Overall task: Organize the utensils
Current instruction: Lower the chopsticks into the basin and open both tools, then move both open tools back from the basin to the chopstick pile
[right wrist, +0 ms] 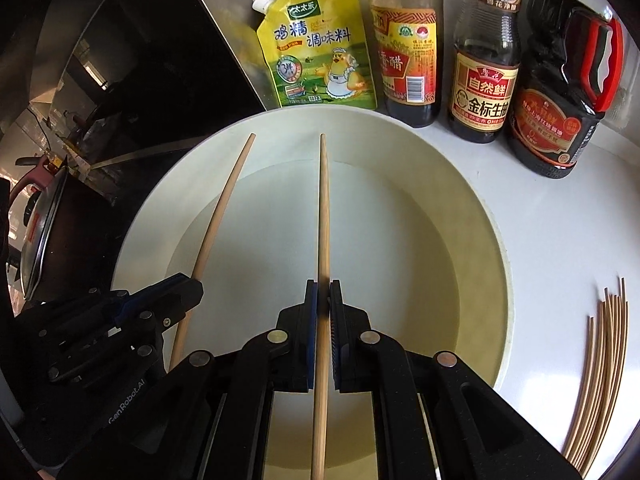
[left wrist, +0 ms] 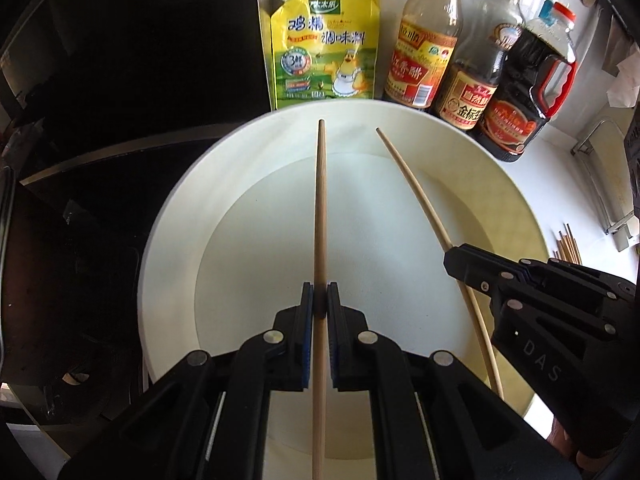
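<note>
One chopstick (left wrist: 320,208) is pinched between the pads of the left tongs (left wrist: 320,300) and points away over a wide white bowl (left wrist: 168,240). Just to its right, a second chopstick (right wrist: 323,216) is pinched the same way by the right tongs (right wrist: 323,300). Both sticks hang above the bowl's hollow, tips toward its far rim. Their near ends run out of the bottom of each view, so their full length is hidden. Whether either tip touches the bowl cannot be told. The bowl holds nothing else that shows; its near edge is covered by the tongs' black arms.

On the white table (right wrist: 560,240), right of the bowl, lies a loose bundle of more chopsticks (right wrist: 600,380), partly cut off by the lens edge. Behind the bowl stand a yellow seasoning pouch (right wrist: 316,48), a half-full vinegar bottle (right wrist: 408,60), a dark sauce bottle (right wrist: 484,80) and a dark jug with a red handle (right wrist: 560,112). The far left is dark and hard to make out.
</note>
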A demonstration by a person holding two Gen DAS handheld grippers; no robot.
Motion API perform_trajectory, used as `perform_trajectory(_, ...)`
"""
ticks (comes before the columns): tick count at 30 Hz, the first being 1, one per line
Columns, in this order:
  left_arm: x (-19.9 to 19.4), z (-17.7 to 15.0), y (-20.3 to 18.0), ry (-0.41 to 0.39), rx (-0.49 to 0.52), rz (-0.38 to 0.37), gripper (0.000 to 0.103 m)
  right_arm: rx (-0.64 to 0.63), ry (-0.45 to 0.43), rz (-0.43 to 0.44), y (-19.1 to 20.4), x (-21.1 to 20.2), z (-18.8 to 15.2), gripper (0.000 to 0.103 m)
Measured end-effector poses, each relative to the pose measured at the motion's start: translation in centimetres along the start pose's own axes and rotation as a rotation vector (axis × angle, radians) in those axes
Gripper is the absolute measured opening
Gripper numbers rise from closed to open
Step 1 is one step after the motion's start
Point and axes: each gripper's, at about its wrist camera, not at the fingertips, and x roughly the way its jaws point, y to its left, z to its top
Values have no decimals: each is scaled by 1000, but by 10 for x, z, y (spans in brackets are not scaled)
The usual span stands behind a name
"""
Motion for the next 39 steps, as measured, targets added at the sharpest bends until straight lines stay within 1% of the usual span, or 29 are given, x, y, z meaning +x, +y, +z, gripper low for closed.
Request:
perform_trajectory(3,5,-1,2,20,-5,4,8,16,19,-13,-4,7,-1,6)
perform_trajectory(5,9,-1,5,33,-15,5,8,23,15,-28,-6,6,-1,7)
perform_trajectory(7,10,-1,8,40,-26,4,8,21,3,-37,-8,3,-1,16)
perform_trajectory(8,9,-1,10,38,-32,8,12,18,-8,-43,-8,1,-2,17)
perform_trajectory(9,8,-1,12,35,-39,10,20,16,-15,-47,-8,-1,-2,18)
perform_trajectory(10,6,-1,15,27,-43,10,22,15,-19,-46,-9,-3,-3,18)
perform_trajectory(12,3,0,18,15,-50,18,34,18,-23,-45,-10,-7,-4,18)
perform_trajectory(15,-2,0,23,5,-69,24,41,20,-26,-43,-11,-11,-8,18)
perform_trajectory(18,-5,-4,27,6,-79,28,42,22,-32,-39,-10,-17,-12,19)
perform_trajectory(21,-9,-9,28,1,-83,28,44,24,-41,-35,-9,-23,-15,24)
perform_trajectory(24,-14,-13,28,-7,-87,23,50,19,-49,-32,-7,-30,-19,25)
perform_trajectory(26,-18,-15,26,-10,-85,20,50,19,-57,-30,-6,-35,-22,25)
perform_trajectory(36,-39,-20,4,-39,-43,24,50,39,-110,-31,-13,-66,-41,27)
perform_trajectory(39,-45,-22,-4,-48,-29,20,53,51,-125,-33,-18,-75,-47,29)
